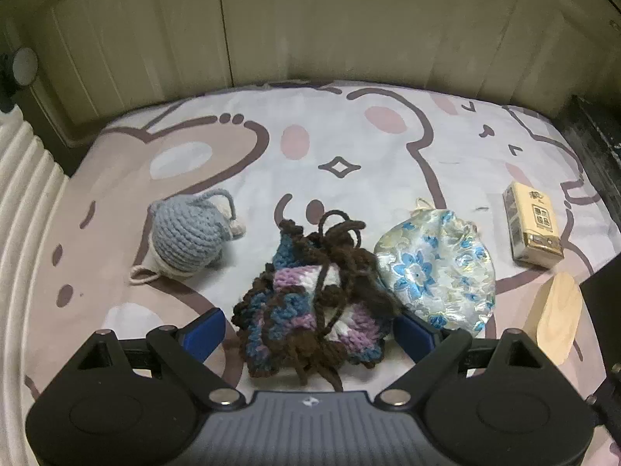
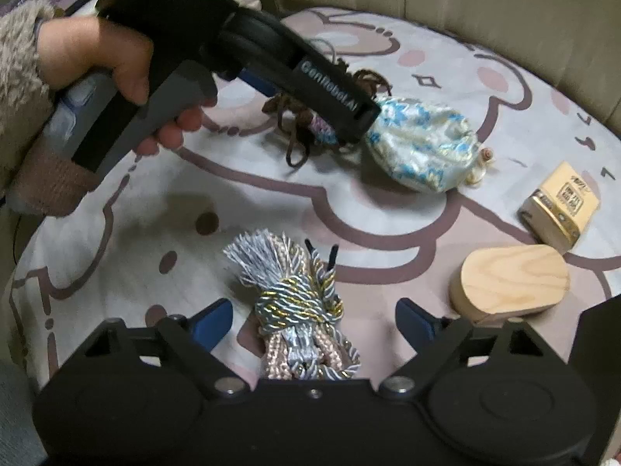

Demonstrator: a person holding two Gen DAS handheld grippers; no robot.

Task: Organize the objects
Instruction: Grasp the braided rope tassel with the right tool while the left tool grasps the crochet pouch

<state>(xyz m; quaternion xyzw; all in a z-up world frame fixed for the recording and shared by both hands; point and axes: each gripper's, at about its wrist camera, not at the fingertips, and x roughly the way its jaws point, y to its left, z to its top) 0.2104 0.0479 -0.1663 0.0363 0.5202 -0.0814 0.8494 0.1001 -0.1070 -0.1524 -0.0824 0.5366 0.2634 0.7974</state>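
Observation:
A brown, blue and purple crocheted pouch lies on the cartoon bedsheet between the open jaws of my left gripper, whose blue pads stand apart on either side of it. A grey-blue crocheted pouch lies to its left and a floral satin pouch touches its right. In the right wrist view a braided tassel bundle lies between the open jaws of my right gripper. The left gripper's body hovers over the crocheted pouch beside the satin pouch.
A yellow packet and a wooden oval box lie at the right; both also show in the right wrist view, the packet and the box. A padded headboard backs the bed. A ribbed white object stands at left.

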